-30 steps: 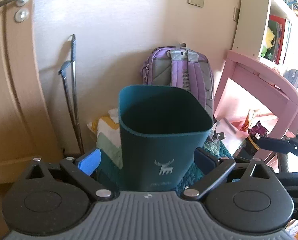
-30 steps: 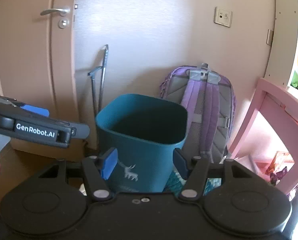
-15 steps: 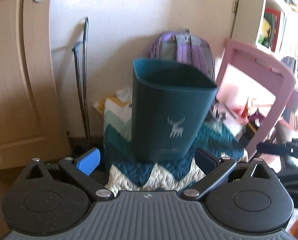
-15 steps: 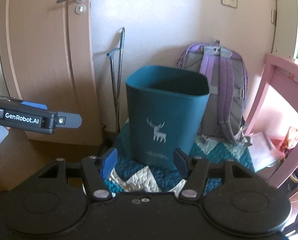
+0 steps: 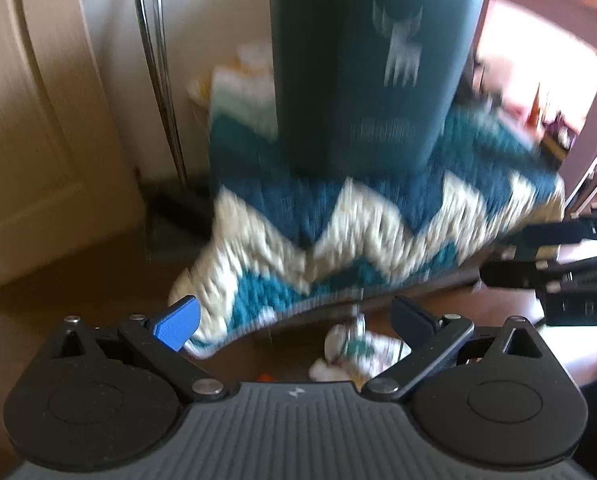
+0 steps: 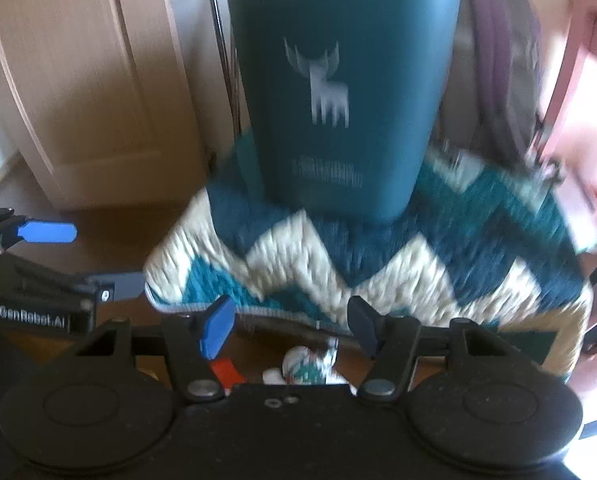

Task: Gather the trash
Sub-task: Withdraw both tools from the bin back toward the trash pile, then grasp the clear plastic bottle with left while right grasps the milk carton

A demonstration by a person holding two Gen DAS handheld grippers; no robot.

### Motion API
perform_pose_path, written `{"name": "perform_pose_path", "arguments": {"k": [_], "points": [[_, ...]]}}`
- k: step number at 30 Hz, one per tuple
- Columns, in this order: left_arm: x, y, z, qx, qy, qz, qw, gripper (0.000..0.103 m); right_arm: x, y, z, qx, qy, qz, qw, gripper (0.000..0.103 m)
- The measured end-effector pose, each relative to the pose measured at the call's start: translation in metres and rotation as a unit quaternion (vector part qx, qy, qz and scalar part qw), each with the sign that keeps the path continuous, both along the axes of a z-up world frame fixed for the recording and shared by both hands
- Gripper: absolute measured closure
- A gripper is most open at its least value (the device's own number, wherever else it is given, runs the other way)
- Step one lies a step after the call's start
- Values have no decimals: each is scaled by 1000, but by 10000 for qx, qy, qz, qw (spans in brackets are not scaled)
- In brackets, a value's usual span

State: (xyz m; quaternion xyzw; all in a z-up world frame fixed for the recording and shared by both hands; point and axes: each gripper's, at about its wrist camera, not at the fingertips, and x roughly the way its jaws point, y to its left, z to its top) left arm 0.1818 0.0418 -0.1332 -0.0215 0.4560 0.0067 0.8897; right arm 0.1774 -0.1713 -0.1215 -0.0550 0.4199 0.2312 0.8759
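A dark teal bin point(image 5: 370, 64) with a white deer print stands on a teal and cream zigzag cushion point(image 5: 338, 240); it also shows in the right wrist view point(image 6: 338, 80). A crumpled white and teal scrap point(image 5: 354, 356) lies on the brown floor under the cushion's front edge, low between my fingers; in the right wrist view the scrap point(image 6: 306, 368) lies beside a small red piece point(image 6: 226, 372). My left gripper point(image 5: 294, 324) is open and empty above the floor. My right gripper point(image 6: 290, 328) is open and empty. Both views are blurred.
A wooden door point(image 5: 38, 120) is at the left, with metal rods point(image 5: 158, 80) leaning on the wall. A purple backpack point(image 6: 502, 80) stands behind the bin. A pink table point(image 5: 558, 40) is at the right. The cushion's seat overhangs the floor scraps.
Both grippers have dropped and tilted down toward the floor. The bin has risen to the top of both views, and the floor scraps under the cushion have come into sight.
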Motion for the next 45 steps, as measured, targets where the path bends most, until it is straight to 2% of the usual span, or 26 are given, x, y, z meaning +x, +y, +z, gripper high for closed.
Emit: {"name": "perform_pose_path", "arguments": {"k": [4, 7, 9, 12, 13, 15, 20, 23, 24, 26, 31, 34, 38, 41, 45], "points": [[10, -3, -66, -23, 714, -268, 9971, 1, 22, 2, -62, 8, 663, -103, 9977, 41], [16, -11, -110, 281, 1116, -896, 9893, 1, 37, 4, -107, -88, 1061, -140, 9942, 41], [20, -18, -133, 463, 1325, -1434, 9797, 1, 46, 6, -135, -139, 1293, -198, 9913, 41], [23, -30, -163, 587, 1560, -2290, 9591, 1, 59, 9, -175, -96, 1634, -249, 9862, 41], [23, -36, -172, 675, 1601, -2573, 9506, 1, 62, 10, -185, -79, 1748, -271, 9842, 41], [20, -46, -197, 841, 1700, -3200, 9283, 1, 68, 14, -211, -126, 2014, -268, 9791, 41], [-7, -64, -257, 1424, 1753, -4638, 8567, 2, 73, 29, -259, -300, 2353, 107, 9714, 41], [-21, -67, -285, 1605, 1734, -5127, 8254, 2, 70, 38, -283, -233, 2465, 355, 9682, 41], [-24, -67, -293, 1650, 1722, -5224, 8186, 2, 69, 41, -292, -200, 2517, 446, 9666, 41], [-26, -65, -308, 1597, 1811, -5292, 8134, 2, 70, 49, -307, -233, 2567, 599, 9644, 41], [-22, -58, -332, 1472, 1851, -5312, 8135, 2, 72, 66, -341, -518, 2529, 877, 9621, 43], [-20, -58, -346, 1495, 1801, -5367, 8106, 3, 75, 69, -360, -670, 2593, 966, 9586, 43], [-17, -56, -363, 1450, 1897, -5319, 8124, 9, 78, 70, -378, -795, 2582, 975, 9579, 44], [-21, -54, -373, 1462, 1917, -5410, 8057, 10, 79, 72, -388, -963, 2484, 1022, 9584, 44], [-23, -57, -381, 1435, 1938, -5438, 8038, 23, 80, 78, -404, -1158, 2440, 1083, 9567, 44]]}}
